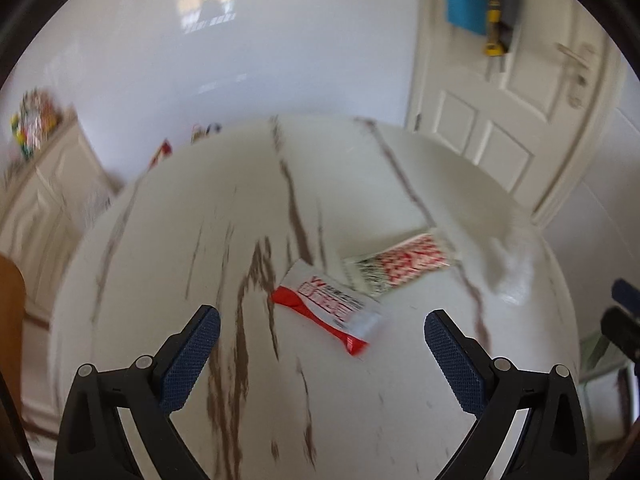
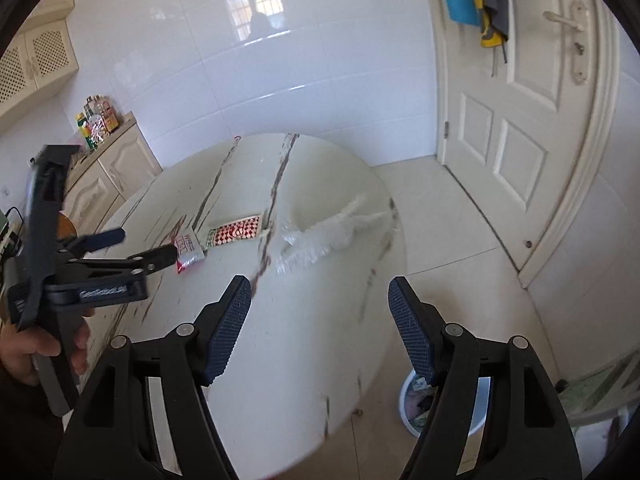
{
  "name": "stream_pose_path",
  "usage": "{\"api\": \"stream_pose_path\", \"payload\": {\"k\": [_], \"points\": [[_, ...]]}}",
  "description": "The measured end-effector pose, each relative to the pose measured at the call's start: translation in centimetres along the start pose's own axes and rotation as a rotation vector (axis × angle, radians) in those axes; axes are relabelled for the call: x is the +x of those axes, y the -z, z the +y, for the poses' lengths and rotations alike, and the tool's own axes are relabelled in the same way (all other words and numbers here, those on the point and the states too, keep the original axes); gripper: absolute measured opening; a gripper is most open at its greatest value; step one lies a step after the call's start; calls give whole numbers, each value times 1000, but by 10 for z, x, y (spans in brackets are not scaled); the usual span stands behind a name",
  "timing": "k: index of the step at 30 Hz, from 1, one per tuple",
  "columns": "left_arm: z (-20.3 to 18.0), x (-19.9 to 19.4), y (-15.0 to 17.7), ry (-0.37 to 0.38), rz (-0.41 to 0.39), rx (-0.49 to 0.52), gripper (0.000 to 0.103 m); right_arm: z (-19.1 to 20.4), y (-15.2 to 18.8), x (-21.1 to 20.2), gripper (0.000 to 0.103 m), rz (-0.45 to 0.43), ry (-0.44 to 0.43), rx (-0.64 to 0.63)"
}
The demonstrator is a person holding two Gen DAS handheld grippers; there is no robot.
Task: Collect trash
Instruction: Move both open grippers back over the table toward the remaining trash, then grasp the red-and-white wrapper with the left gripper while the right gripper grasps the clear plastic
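A red and white wrapper (image 1: 328, 306) lies on the round marble table (image 1: 200, 220), just beyond my open left gripper (image 1: 322, 320). A red-checked white wrapper (image 1: 400, 266) lies right behind it. A crumpled clear plastic bag (image 1: 510, 270) lies farther right. In the right wrist view the same wrappers (image 2: 188, 250) (image 2: 236, 234) and plastic bag (image 2: 320, 240) lie mid-table. My right gripper (image 2: 320, 300) is open and empty, above the table's near part. The left gripper (image 2: 136, 246) shows at left, open, close to the red and white wrapper.
A white trash bin (image 2: 408, 408) with rubbish in it stands on the floor below the table's right edge. A white door (image 2: 520, 140) is at the right, cream cabinets (image 2: 116, 176) at the left, a tiled wall behind.
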State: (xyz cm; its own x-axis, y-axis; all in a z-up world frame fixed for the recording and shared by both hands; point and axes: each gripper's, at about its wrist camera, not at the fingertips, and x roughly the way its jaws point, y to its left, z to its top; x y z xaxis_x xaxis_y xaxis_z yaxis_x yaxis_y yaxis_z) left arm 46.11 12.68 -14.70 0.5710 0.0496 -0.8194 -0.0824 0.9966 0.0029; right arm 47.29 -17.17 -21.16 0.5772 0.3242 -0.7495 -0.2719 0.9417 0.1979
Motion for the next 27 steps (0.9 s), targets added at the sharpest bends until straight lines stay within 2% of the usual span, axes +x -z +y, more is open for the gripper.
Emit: {"api": "stream_pose_path", "payload": {"k": [3,7,11,15,21,22,23,25,27], "points": [[8,21,-7,-3,39,-37,98,-1,-8,16,69,18,-1,2],[15,40,-20,20,53,-66,98,-6,-15,36,70,46,27,29],[17,62,-35,26,80,-59,96,-4,-19,54,70,85,44,34],[21,65,-37,37,49,-11,92,-3,-26,69,70,104,61,45],[40,55,-26,77,16,37,62,-2,-36,98,70,139,75,79],[43,54,-25,82,13,45,55,-1,-38,100,70,130,88,75],[48,53,-24,83,6,48,45,0,-40,103,70,130,95,73],[58,52,-22,97,5,44,34,2,-43,106,70,127,88,79],[63,49,-20,103,6,50,30,4,-45,110,70,126,91,62]]}}
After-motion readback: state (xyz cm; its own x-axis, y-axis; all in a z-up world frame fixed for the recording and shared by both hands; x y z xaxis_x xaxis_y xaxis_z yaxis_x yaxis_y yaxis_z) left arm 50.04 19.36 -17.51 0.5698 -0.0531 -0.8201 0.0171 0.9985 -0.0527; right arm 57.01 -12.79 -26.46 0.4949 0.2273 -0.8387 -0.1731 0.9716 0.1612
